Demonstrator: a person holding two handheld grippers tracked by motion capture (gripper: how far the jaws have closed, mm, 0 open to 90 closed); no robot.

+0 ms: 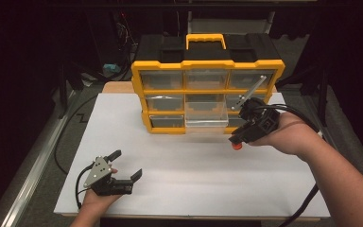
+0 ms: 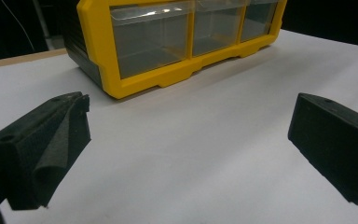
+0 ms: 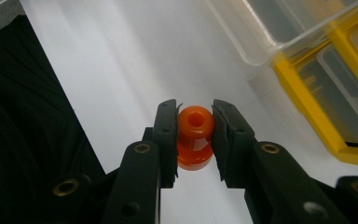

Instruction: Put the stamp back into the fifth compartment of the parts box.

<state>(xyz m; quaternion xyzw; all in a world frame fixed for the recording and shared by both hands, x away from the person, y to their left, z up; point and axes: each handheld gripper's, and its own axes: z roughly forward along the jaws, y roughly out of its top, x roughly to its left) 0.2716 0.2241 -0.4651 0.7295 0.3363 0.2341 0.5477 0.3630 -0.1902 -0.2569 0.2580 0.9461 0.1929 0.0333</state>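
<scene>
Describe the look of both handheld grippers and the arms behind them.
Both are black. The left gripper has two blocky, foam-like black jaws, a grey three-cornered plate on top and a thin black cable. The right gripper has black jaw arms with brass-coloured rivets, plus a thick black cable looping over the hand. Both forearms are bare, with no sleeves or gloves.

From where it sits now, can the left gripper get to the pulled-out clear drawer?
Probably yes. The left gripper is open and empty, and bare white tabletop lies between it and the pulled-out drawer. The right gripper, holding an orange piece, sits off to the drawer's right.
</scene>
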